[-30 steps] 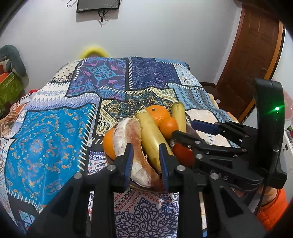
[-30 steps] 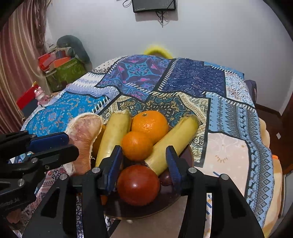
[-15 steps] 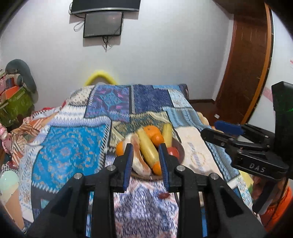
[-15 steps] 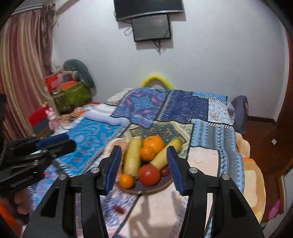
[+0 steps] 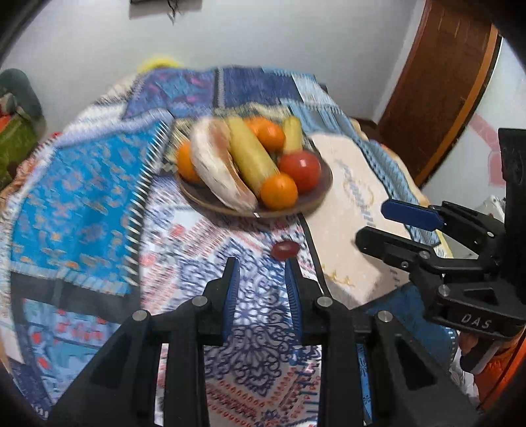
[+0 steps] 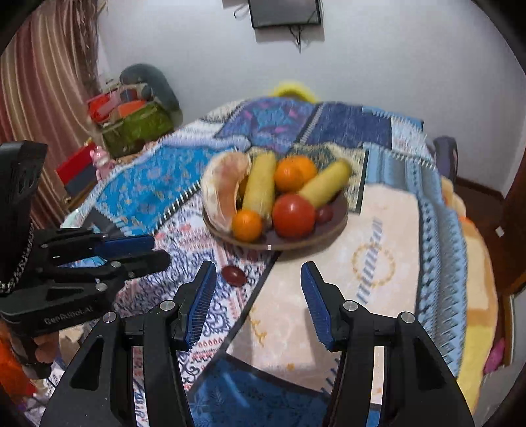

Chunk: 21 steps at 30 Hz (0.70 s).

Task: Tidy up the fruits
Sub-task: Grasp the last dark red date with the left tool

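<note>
Hovering above the patterned patchwork bedspread (image 5: 82, 197), the left hand-held gripper (image 5: 261, 289) has its blue-padded jaws released with a modest gap and nothing between them, while the right hand-held gripper (image 6: 258, 295) is spread wider, likewise empty. Just ahead of the left gripper's right fingertip lies a small dark red oval fruit (image 5: 284, 249), loose on the bedspread, its long axis running roughly left to right in that view; in the right wrist view the same fruit (image 6: 233, 275) sits just beyond the right gripper's left finger. Farther out stands the round dark brown wooden bowl (image 5: 315, 197), resting on the bedspread near the seam with a cream embroidered panel (image 6: 371, 262). In the bowl, a large peeled pale pink pomelo segment (image 5: 217, 170) lies along the left side, its long axis pointing away from the camera; beside it a long yellow banana (image 5: 251, 154) runs the same way, and a second yellow banana (image 6: 323, 187) slants toward the far right. A red tomato (image 6: 292, 215) and a small orange tangerine (image 6: 247, 225) sit at the bowl's near edge, with further oranges (image 6: 294, 172) behind, and a small dark red fruit (image 6: 323, 213) tucked beside the tomato. Nothing stands between either gripper and the loose fruit. Beyond are a white wall (image 6: 394, 49), a wall-mounted dark screen (image 6: 284, 13), a striped curtain (image 6: 42, 82) and a brown wooden door (image 5: 443, 82).
</note>
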Available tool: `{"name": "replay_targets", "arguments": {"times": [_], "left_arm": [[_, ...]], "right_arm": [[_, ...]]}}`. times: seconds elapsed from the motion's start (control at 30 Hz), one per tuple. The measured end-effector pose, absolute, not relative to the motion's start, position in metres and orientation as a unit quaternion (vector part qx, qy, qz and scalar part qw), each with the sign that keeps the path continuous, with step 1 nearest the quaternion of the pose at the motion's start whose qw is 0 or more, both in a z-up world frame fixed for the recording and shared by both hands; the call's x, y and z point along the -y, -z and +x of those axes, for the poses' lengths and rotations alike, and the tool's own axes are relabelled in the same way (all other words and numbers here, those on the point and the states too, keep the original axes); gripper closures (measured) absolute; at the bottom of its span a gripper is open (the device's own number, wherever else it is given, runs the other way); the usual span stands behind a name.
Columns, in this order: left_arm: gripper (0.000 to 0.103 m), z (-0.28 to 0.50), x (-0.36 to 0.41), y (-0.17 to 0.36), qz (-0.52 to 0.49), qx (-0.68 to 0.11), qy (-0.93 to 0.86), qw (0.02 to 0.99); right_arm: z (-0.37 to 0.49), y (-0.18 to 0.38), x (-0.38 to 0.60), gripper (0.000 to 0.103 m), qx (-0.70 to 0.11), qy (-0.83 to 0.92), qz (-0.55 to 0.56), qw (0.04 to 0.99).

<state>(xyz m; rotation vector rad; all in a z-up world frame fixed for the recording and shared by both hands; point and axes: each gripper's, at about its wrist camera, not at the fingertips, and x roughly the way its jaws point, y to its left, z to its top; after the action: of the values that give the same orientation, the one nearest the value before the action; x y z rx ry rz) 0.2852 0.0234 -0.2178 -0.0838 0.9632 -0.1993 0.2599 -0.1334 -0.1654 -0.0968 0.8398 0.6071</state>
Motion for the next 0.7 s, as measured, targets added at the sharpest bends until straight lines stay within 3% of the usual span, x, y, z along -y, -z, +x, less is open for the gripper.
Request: {"name": "replay_targets", "arguments": {"times": [0.27, 0.7], "left_arm": [[0.075, 0.319, 0.0, 0.258, -0.037, -0.498, 0.116, 0.858], [0.075, 0.344, 0.006, 0.263, -0.041, -0.494, 0.113, 0.861]], "right_arm": [[0.271, 0.194, 0.152, 0.053, -0.43, -0.273, -0.03, 0.86], [0.28, 0.207, 0.167, 0.053, -0.444, -0.267, -0.008, 0.855]]}}
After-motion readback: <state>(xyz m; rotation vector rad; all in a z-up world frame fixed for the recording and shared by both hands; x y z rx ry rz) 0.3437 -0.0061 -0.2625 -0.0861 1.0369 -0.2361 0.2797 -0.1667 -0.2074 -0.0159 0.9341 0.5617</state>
